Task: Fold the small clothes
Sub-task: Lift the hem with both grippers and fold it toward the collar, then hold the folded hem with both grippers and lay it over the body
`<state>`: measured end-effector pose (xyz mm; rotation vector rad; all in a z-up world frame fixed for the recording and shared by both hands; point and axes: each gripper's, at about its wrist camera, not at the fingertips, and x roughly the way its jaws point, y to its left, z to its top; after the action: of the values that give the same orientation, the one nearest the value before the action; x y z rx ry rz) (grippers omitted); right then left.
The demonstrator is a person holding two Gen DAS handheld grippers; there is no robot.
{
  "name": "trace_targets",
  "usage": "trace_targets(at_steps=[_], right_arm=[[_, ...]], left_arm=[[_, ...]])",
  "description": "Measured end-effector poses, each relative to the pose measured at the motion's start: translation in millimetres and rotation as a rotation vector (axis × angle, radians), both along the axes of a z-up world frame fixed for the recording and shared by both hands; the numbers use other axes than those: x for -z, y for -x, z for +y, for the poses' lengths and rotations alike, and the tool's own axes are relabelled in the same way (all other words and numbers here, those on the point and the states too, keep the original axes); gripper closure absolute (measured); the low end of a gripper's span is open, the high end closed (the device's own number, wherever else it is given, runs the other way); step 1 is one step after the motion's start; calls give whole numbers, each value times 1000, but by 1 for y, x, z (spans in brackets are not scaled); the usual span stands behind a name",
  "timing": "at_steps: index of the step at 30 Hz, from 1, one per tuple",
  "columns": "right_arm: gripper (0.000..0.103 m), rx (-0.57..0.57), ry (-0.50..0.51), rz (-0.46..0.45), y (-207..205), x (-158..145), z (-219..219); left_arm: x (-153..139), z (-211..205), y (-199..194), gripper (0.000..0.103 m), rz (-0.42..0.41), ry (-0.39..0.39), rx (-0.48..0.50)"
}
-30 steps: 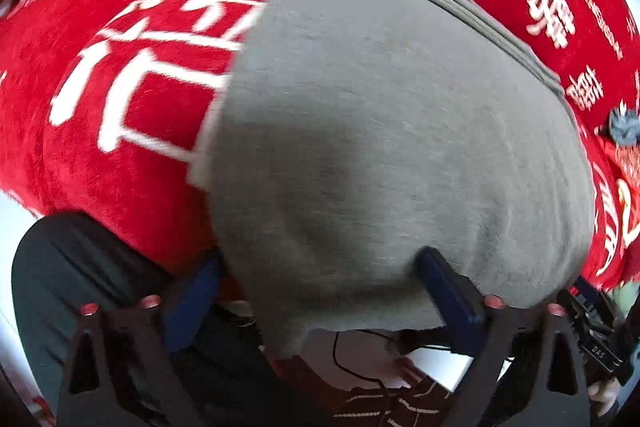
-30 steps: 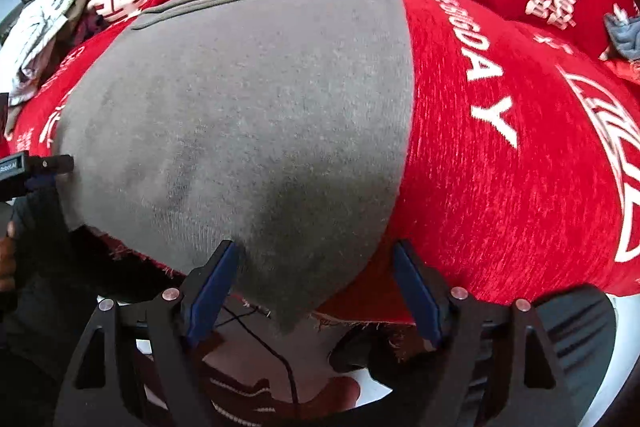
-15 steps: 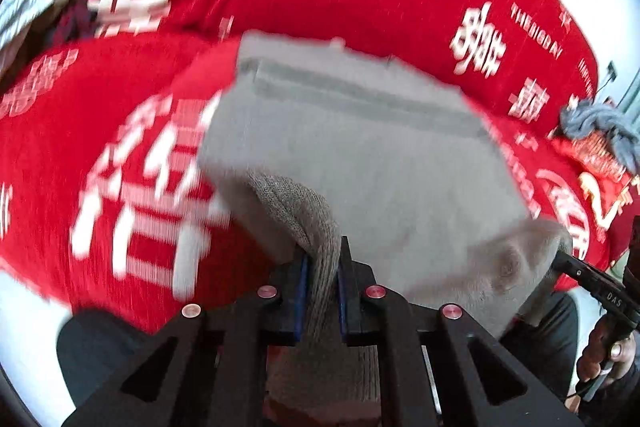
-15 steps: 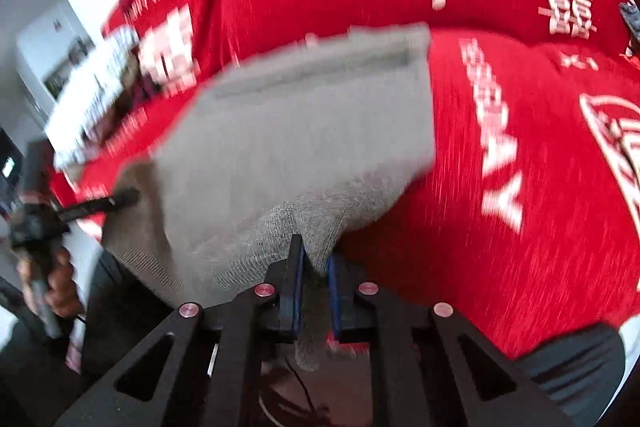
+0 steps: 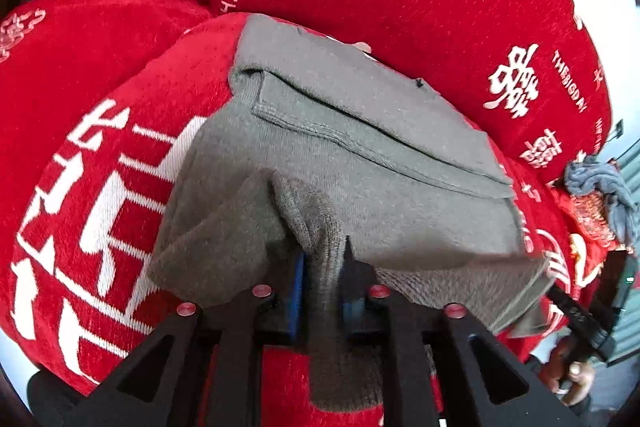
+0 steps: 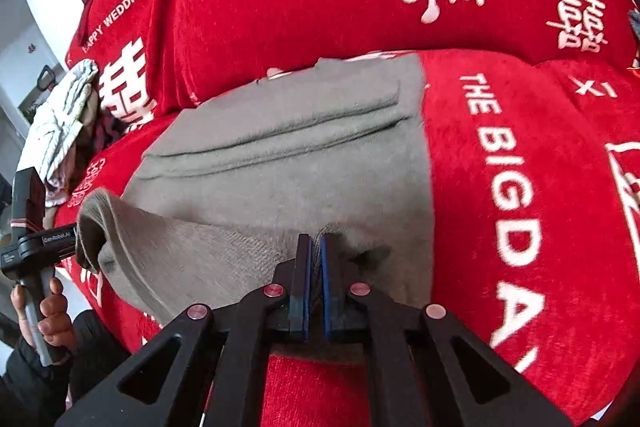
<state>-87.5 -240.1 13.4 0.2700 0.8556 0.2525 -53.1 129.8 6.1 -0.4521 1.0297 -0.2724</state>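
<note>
The grey knit garment (image 5: pixel 360 155) lies on the red printed cover (image 6: pixel 520 187), long axis running between the hands. Left claw (image 5: pixel 322 267) and right claw (image 6: pixel 314 259) each pinch a near corner; the far hem lies ahead (the underside is hidden).

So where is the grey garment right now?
The grey garment lies on the red cover in the middle of both wrist views; its near edge is lifted, pinched by the left gripper and the right gripper.
</note>
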Motion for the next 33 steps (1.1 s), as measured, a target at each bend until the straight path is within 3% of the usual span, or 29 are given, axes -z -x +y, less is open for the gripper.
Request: trace_targets(at_steps=[2,4,5,6,7,8,9,14,18,20,21,22,23,24,25,28,33], right_arm=[[92,13,-47,0,1,2,-6],[84,37,-102,5,0,1,-15],[75,53,-125,-3,2,-2,-20],[67,66,-143,-18,7,-7,-26],[47,76,-157,-32,11,-10,-29],[36,91,-178,-50,19,-13,-36],[35,101,-202,-63,26,-15,-41],[35,58,-328,-2,46,-5,-44],[37,7,-298,61,43,11,-22],[44,-4,-304,82,35,18,-12],[48,-11,-315,83,31,20,-9],[64,-19,-322,86,28,21,-7],[85,-32,-327,97,25,23,-4],[91,-53,-331,117,21,24,0],[92,-61,-327,120,20,24,2],[95,-81,-295,75,27,13,6],[96,-73,-335,-20,35,-15,-3]], left_arm=[[1,4,-1,64,12,61,8],[-3,7,-1,35,15,113,10],[-7,7,0,28,7,113,2],[-13,9,3,12,-8,99,-12],[-18,10,6,5,-25,97,-19],[-22,11,10,4,-40,105,-20],[-25,12,13,4,-47,112,-12],[-18,7,27,4,9,113,35],[-11,-9,28,4,31,76,64],[-14,-18,25,5,21,67,72],[-15,-21,24,15,18,65,79],[-15,-24,22,40,22,60,96],[-14,-28,20,54,40,49,112],[-11,-30,17,78,64,38,120],[-8,-30,15,87,78,37,125],[-12,-23,20,90,62,49,100],[-41,-14,27,91,-48,79,47]])
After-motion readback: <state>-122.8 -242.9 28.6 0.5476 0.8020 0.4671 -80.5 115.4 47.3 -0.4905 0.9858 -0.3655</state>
